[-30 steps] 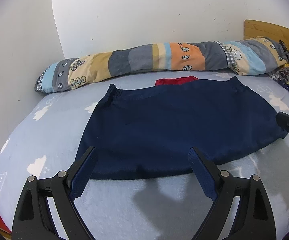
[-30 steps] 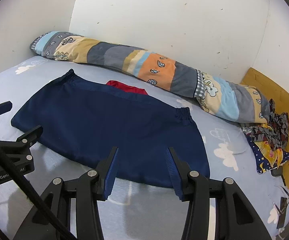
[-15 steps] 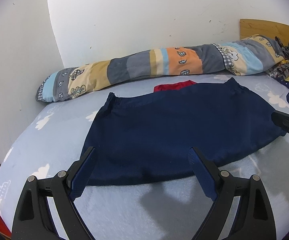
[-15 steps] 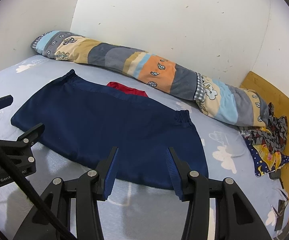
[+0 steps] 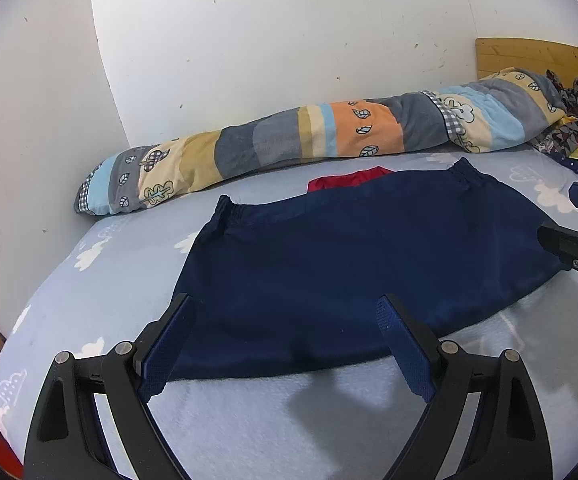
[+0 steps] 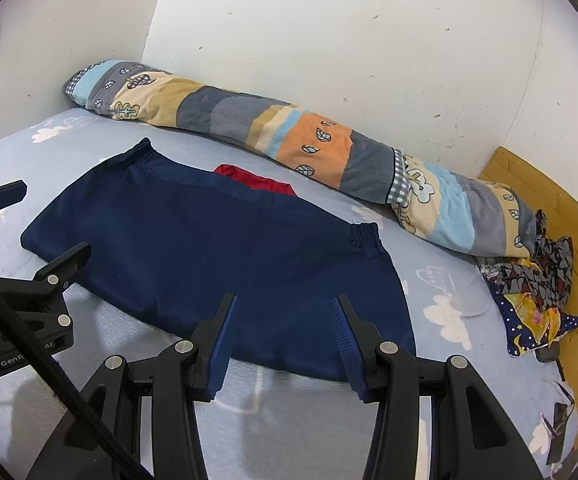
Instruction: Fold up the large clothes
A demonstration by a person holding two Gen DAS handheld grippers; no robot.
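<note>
A navy garment [image 5: 353, 268] with elastic cuffs lies flat and folded, red fabric [image 5: 345, 181] peeking behind.

Bright, even indoor light – the white wall [image 5: 289, 60] is nearly washed out. A soft shadow falls on the bed [image 5: 321, 404] at lower centre; fisheye bending and black corners – focus sharp.

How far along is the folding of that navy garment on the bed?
Looks done: the navy garment lies flat on the bed sheet, apparently folded in half already, both elastic cuffs at its far edge. In hand: nothing; the left gripper and right gripper hang open by its near edge. Left: further folds. A red cloth shows behind it.
</note>
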